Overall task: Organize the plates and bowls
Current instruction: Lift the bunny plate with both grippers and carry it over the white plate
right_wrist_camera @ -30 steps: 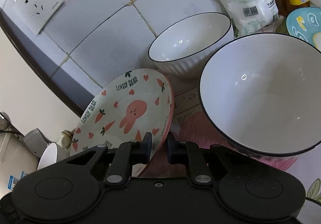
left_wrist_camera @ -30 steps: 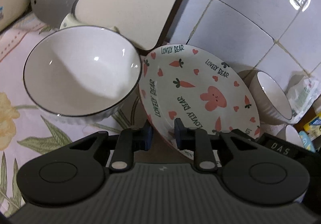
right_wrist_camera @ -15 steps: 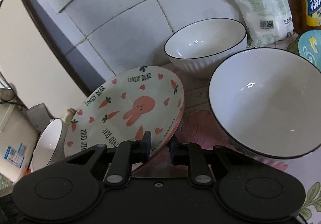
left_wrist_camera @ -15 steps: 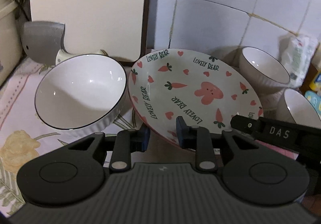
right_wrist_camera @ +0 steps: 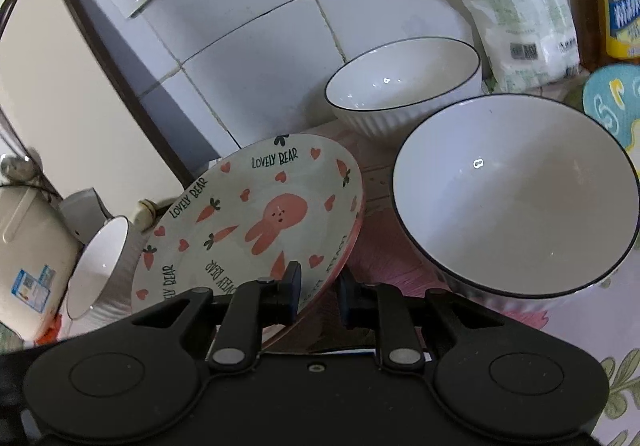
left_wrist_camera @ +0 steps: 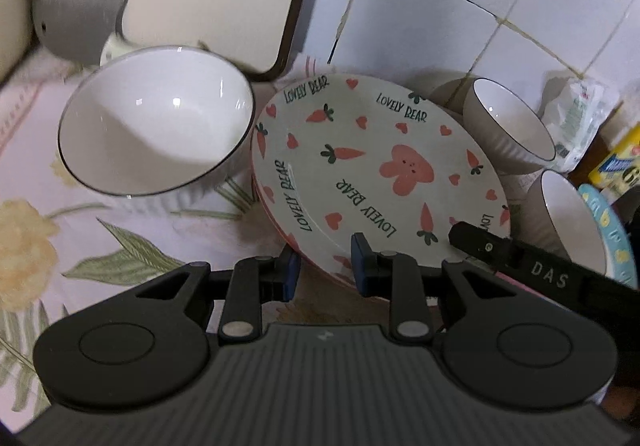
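Between both claws, tilted pink-rimmed rabbit-and-carrot plate [left_wrist_camera: 372, 174] lettered "LOVELY BEAR"

Since 1 second ago we have lowered the rabbit plate [left_wrist_camera: 372, 174] from its steep tilt toward the floral cloth [left_wrist_camera: 120, 242]. Our left gripper [left_wrist_camera: 325, 272] and right gripper [right_wrist_camera: 318, 292] keep its near rim between their fingers, and both views have swung round.

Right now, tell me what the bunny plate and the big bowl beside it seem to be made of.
Bunny plate: likely glazed ceramic; smooth cream face with printed carrots and lettering, pink rim, soft sheen. Big bowl: probably glossy white porcelain or stoneware; sharp light glints inside, thin dark rim line, ribbed outer wall.
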Action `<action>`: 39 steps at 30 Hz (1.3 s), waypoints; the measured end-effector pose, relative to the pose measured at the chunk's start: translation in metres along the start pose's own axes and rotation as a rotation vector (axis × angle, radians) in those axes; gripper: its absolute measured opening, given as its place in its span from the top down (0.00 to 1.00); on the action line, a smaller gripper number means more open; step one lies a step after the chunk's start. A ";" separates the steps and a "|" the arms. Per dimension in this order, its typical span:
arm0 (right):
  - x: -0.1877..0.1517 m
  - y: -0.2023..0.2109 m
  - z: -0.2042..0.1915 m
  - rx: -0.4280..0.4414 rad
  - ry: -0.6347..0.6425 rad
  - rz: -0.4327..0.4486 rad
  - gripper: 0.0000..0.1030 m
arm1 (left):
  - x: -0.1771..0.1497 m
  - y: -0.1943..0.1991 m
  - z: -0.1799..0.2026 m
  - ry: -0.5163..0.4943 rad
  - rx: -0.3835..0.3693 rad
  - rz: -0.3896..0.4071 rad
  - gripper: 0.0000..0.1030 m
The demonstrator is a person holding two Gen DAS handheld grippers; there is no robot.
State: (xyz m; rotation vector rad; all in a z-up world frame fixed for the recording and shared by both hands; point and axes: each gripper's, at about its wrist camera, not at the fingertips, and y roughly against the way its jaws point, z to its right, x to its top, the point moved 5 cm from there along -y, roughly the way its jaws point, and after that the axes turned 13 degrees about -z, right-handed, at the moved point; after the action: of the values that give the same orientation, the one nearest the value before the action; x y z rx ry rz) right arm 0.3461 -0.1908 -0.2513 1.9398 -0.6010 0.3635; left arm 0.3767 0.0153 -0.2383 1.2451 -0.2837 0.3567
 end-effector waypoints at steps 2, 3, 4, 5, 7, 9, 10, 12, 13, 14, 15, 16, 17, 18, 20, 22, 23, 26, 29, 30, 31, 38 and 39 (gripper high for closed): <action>-0.001 -0.001 0.002 0.007 -0.009 -0.009 0.79 | 0.001 -0.004 -0.006 0.028 -0.020 -0.010 0.76; -0.002 -0.002 0.002 0.007 -0.014 -0.016 0.79 | 0.003 -0.005 -0.009 0.038 -0.026 -0.003 0.76; -0.002 -0.003 0.002 0.000 -0.008 -0.012 0.79 | 0.005 -0.006 -0.010 0.044 -0.023 0.006 0.77; -0.002 -0.003 0.002 -0.002 -0.007 -0.010 0.79 | 0.008 -0.007 -0.012 0.047 -0.016 0.015 0.77; -0.002 -0.003 0.002 0.000 -0.011 -0.010 0.80 | 0.013 -0.008 -0.015 0.064 -0.014 0.030 0.75; -0.002 -0.004 0.003 0.003 -0.017 -0.010 0.80 | 0.017 -0.010 -0.019 0.089 -0.018 0.048 0.75; -0.002 -0.004 0.004 0.005 -0.021 -0.010 0.80 | 0.019 -0.011 -0.022 0.099 -0.015 0.063 0.74; -0.003 -0.004 0.006 0.008 -0.035 -0.005 0.81 | 0.023 -0.012 -0.026 0.125 0.005 0.101 0.73; -0.002 -0.005 0.007 0.014 -0.055 0.001 0.81 | 0.025 -0.013 -0.028 0.146 -0.006 0.116 0.73; -0.001 -0.006 0.009 0.026 -0.077 0.006 0.80 | 0.026 -0.014 -0.030 0.166 -0.015 0.126 0.73; 0.000 -0.006 0.011 0.034 -0.091 0.010 0.79 | 0.027 -0.014 -0.030 0.175 -0.018 0.132 0.73; 0.001 -0.007 0.013 0.041 -0.103 0.016 0.79 | 0.027 -0.015 -0.029 0.173 -0.012 0.135 0.75; 0.003 -0.008 0.014 0.046 -0.113 0.021 0.80 | 0.027 -0.015 -0.027 0.164 0.006 0.135 0.78; 0.004 -0.009 0.015 0.049 -0.119 0.028 0.79 | 0.026 -0.016 -0.024 0.152 0.029 0.134 0.79; 0.004 -0.009 0.013 0.033 -0.104 0.035 0.82 | 0.025 -0.016 -0.020 0.141 0.056 0.136 0.80; 0.003 -0.008 0.010 0.013 -0.066 0.040 0.82 | 0.025 -0.014 -0.019 0.141 0.062 0.125 0.80; 0.003 -0.006 0.010 0.016 -0.063 0.042 0.82 | 0.025 -0.013 -0.019 0.141 0.060 0.118 0.80; 0.003 0.003 0.009 0.018 -0.050 0.050 0.81 | 0.021 -0.009 -0.019 0.134 0.042 0.096 0.80; 0.004 0.013 0.007 0.017 -0.022 0.049 0.81 | 0.014 -0.001 -0.020 0.146 0.025 0.074 0.80; 0.004 0.017 0.006 0.025 -0.021 0.046 0.80 | 0.011 0.003 -0.020 0.154 0.028 0.070 0.79; 0.003 0.021 0.005 0.036 -0.014 0.046 0.80 | 0.008 0.008 -0.019 0.149 0.032 0.074 0.79; -0.004 0.057 -0.004 0.050 0.036 0.052 0.79 | -0.008 0.046 -0.004 0.110 0.021 0.091 0.79; -0.005 0.063 -0.004 0.053 0.040 0.056 0.79 | -0.011 0.053 -0.001 0.104 0.015 0.095 0.79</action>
State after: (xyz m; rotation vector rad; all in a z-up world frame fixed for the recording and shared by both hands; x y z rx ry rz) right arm 0.3070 -0.2080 -0.2040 1.9645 -0.6258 0.4564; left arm 0.3451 0.0297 -0.1969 1.2261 -0.2518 0.5042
